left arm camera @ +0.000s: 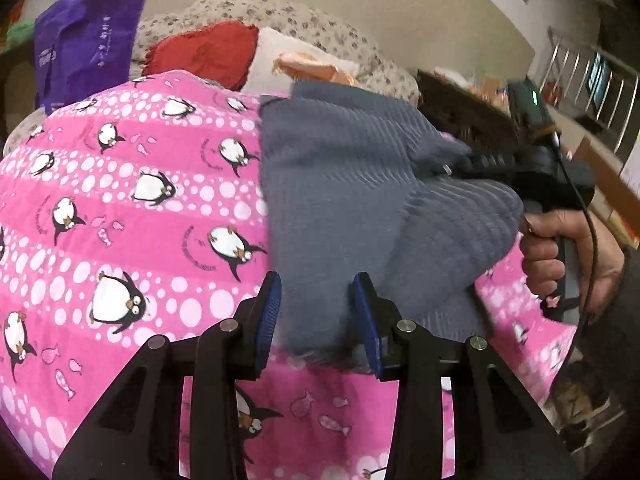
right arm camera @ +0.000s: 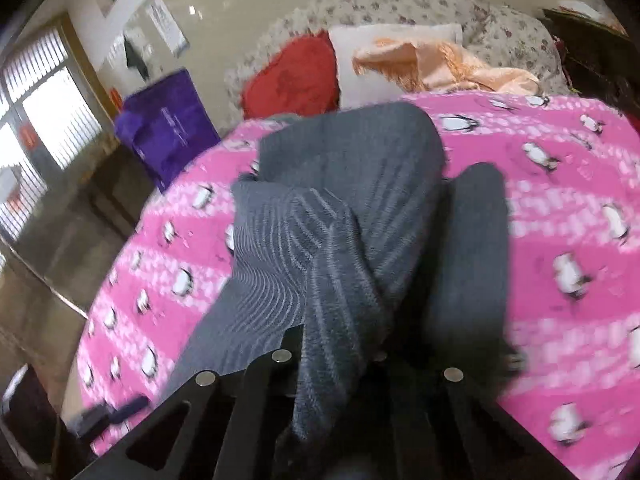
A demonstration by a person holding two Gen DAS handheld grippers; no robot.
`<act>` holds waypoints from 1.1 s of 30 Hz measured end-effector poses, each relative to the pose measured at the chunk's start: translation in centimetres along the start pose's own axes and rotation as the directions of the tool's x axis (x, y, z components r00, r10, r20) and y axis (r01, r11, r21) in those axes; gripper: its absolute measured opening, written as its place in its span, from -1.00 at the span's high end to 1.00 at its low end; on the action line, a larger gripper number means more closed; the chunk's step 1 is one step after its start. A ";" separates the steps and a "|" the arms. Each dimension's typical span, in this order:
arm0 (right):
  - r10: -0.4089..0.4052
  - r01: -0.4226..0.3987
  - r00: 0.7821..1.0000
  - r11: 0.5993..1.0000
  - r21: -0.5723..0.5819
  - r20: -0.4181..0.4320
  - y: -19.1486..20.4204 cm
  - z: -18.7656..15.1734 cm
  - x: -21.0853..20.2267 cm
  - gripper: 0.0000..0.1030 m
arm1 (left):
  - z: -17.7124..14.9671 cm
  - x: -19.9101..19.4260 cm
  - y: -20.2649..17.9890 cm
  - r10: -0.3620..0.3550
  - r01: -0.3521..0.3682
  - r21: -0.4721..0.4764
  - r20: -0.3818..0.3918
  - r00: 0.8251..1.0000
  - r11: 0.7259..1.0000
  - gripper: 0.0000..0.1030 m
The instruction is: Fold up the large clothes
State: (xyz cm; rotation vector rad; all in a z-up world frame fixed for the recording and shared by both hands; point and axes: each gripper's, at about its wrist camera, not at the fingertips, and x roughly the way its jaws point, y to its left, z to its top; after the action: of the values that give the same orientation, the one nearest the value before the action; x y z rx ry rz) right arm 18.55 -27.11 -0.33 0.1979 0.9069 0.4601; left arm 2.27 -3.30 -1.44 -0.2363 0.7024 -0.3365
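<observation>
While the grey ribbed garment [left arm camera: 352,184] lies on the pink penguin bedspread [left arm camera: 120,208], both grippers work its near edge.

The left gripper [left arm camera: 316,312] stands apart around the hem; the right gripper [right arm camera: 336,360] seems clamped on a raised fold, though cloth buries its fingertips. If that bunched grip slips, the fold could collapse crookedly. Motion blur hides the garment's outline.

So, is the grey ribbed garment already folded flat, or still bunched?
Still bunched. The grey ribbed garment lies in loose humps on the pink penguin sheet, one part lifted by the right gripper.
</observation>
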 end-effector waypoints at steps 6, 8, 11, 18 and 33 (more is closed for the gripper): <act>0.046 -0.028 0.993 0.986 0.162 -0.107 -8.6 -3.0 1.9 0.88 | 0.6 -0.4 0.5 0.019 -0.018 -0.043 0.017 1.000 0.999 0.10; 0.131 -0.108 0.989 0.959 0.262 -0.071 -10.9 -4.5 3.0 0.89 | 0.7 0.4 0.4 0.023 -0.023 -0.046 -0.007 1.000 0.999 0.10; 0.123 -0.115 0.992 0.950 0.292 -0.010 -11.1 -4.9 2.9 0.86 | 0.5 2.8 -0.7 0.005 -0.007 -0.021 -0.097 0.995 1.000 0.10; -0.095 0.091 0.991 0.995 0.043 0.090 -5.4 -4.0 -7.3 0.77 | -1.1 3.8 -0.9 0.037 -0.034 0.022 -0.150 0.988 0.999 0.10; -0.161 0.158 0.987 0.982 -0.105 -0.024 -0.2 -11.4 -4.1 0.98 | 2.3 -0.1 -1.7 0.017 -0.016 0.030 -0.004 1.000 0.999 0.10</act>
State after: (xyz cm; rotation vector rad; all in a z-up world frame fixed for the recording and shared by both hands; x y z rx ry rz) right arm 7.42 -29.49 -4.41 0.0232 0.9204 0.3611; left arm 3.38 -4.55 0.89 -0.2016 0.7028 -0.3316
